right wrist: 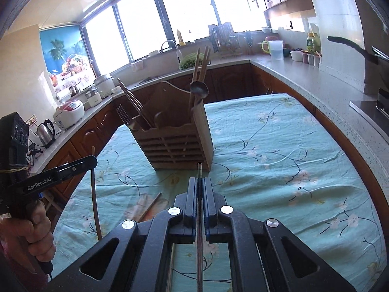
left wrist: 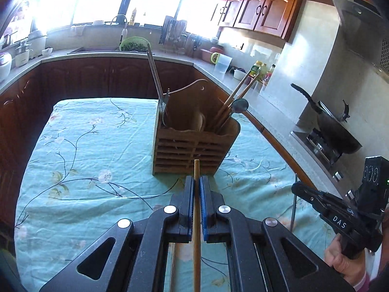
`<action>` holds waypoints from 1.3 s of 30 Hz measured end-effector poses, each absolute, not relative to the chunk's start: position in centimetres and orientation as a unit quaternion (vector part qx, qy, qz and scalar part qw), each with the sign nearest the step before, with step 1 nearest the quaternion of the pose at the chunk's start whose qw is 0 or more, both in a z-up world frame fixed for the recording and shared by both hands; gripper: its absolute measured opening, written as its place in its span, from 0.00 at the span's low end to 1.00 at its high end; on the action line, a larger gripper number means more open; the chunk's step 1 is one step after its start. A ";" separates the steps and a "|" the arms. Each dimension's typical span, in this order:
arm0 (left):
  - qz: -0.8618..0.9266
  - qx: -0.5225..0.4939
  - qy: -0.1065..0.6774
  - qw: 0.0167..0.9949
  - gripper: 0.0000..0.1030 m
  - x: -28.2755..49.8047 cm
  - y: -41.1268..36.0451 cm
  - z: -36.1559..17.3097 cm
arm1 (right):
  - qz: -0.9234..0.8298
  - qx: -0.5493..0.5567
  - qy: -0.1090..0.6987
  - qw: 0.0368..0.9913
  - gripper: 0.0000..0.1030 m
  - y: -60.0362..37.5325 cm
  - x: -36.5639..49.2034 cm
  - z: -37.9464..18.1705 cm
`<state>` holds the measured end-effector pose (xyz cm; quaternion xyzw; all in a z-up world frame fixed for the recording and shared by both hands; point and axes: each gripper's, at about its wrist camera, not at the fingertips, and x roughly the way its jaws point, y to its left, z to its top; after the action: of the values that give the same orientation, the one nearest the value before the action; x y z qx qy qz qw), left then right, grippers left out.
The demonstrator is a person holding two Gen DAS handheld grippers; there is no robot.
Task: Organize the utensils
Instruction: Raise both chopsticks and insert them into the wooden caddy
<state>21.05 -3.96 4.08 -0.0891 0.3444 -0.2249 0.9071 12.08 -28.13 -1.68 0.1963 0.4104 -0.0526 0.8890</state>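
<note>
Left gripper (left wrist: 197,182): fingers clamped on a thin wooden chopstick (left wrist: 197,219), long axis running straight forward along the fingers. Right gripper (right wrist: 199,182): fingers pinched on a slim grey metal chopstick (right wrist: 199,219), same forward alignment. Both tips point at the slatted wooden utensil holder (left wrist: 194,146), which stands directly ahead on the desk's teal floral cloth (left wrist: 85,158), already holding chopsticks, a fork and a ladle. Judgement: neither gripper is clearly nearer; each stick must tip upright over an open compartment.
</note>
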 end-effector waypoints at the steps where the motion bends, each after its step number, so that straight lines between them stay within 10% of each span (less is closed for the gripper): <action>1: -0.229 -0.091 0.342 0.907 0.03 20.7 -3.6 4.3 | -0.051 0.196 0.405 0.892 0.04 -28.0 12.0 -1.2; 39: -0.217 -0.138 0.237 0.937 0.03 18.1 3.2 10.2 | -0.048 0.198 0.311 0.928 0.04 -29.7 14.1 5.4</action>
<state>18.11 3.15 10.16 -0.1380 0.2365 -0.2166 0.9371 14.14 -29.70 5.41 0.1985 0.3110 -0.0479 0.9282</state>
